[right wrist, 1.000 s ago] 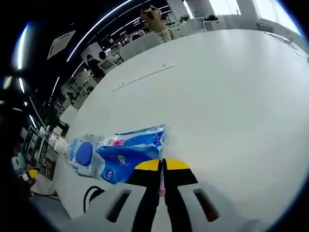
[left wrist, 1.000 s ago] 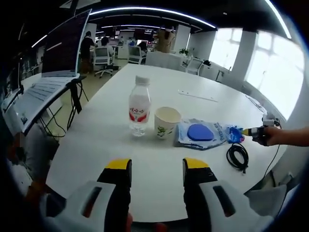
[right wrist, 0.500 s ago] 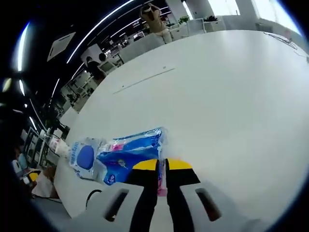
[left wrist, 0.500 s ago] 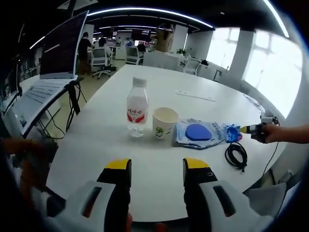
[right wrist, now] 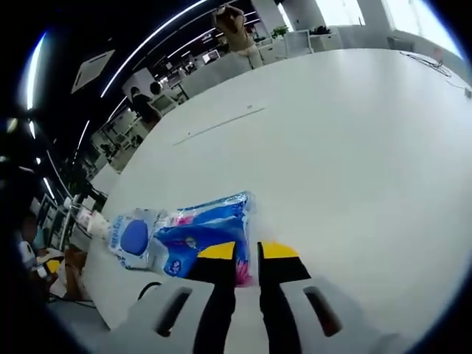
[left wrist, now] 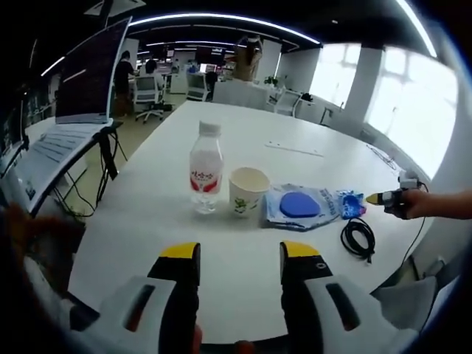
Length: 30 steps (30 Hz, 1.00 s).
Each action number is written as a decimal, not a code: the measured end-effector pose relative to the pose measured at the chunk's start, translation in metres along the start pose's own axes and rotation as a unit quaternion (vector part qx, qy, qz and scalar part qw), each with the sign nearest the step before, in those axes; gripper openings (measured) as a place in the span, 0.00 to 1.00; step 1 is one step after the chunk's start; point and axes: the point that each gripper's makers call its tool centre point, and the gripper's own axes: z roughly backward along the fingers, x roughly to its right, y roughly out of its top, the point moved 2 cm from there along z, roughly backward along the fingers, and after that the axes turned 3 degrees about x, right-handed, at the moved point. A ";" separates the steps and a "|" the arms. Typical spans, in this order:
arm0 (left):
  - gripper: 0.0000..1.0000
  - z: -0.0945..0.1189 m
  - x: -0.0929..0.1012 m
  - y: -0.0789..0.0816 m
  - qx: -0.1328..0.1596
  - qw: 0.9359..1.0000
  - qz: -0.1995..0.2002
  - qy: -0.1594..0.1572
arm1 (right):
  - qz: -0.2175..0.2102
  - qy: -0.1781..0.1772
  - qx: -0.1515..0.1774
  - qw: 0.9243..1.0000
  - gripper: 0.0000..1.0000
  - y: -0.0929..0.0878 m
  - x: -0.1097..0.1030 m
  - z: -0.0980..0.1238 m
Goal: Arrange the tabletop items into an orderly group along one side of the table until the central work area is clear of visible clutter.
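On the white round table (left wrist: 147, 221) a water bottle (left wrist: 205, 173), a paper cup (left wrist: 247, 192), a clear pack with a blue oval (left wrist: 301, 205) and a blue pouch (left wrist: 351, 203) stand in a row. A black cable coil (left wrist: 359, 237) lies nearer the edge. My left gripper (left wrist: 241, 258) hangs open above the near rim, holding nothing. My right gripper (right wrist: 247, 252) is at the blue pouch (right wrist: 199, 232), its jaws slightly apart with the pouch's pink edge between them. The clear pack (right wrist: 131, 236) lies just beyond the pouch.
A laptop on a stand (left wrist: 74, 96) is off the table's left side. A thin white strip (left wrist: 293, 150) lies farther back on the table. A person's hand (left wrist: 436, 205) holds the right gripper (left wrist: 383, 198). Office chairs and people are far behind.
My right gripper's jaws have parted a little around the pouch's pink edge; before they were pressed together on it. The left view has shifted slightly.
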 end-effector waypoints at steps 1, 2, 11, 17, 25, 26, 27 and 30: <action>0.42 -0.001 0.000 0.000 0.000 1.000 0.000 -0.002 | 0.001 0.001 0.001 1.000 0.09 0.000 -0.001 0.001; 0.42 -0.002 0.000 0.001 0.001 1.000 -0.001 -0.005 | 0.002 0.002 0.002 1.000 0.10 0.000 -0.003 0.004; 0.43 -0.006 0.000 0.003 0.002 1.000 -0.009 -0.022 | 0.035 0.018 -0.004 0.999 0.15 -0.017 -0.018 0.018; 0.43 -0.008 -0.004 0.006 0.005 0.999 -0.017 -0.028 | 0.040 0.029 -0.008 0.999 0.17 -0.035 -0.020 0.021; 0.44 -0.014 -0.003 0.005 -0.002 0.998 -0.039 -0.049 | 0.109 0.068 0.006 0.992 0.30 -0.037 -0.039 0.031; 0.44 -0.015 -0.003 0.005 -0.002 0.998 -0.041 -0.051 | 0.124 0.075 0.011 0.989 0.31 -0.037 -0.045 0.034; 0.44 -0.015 -0.002 0.005 -0.002 0.998 -0.042 -0.053 | 0.131 0.080 0.012 0.988 0.33 -0.037 -0.050 0.037; 0.45 -0.018 -0.001 0.004 -0.004 0.997 -0.049 -0.058 | 0.146 0.096 0.018 0.984 0.41 -0.039 -0.055 0.040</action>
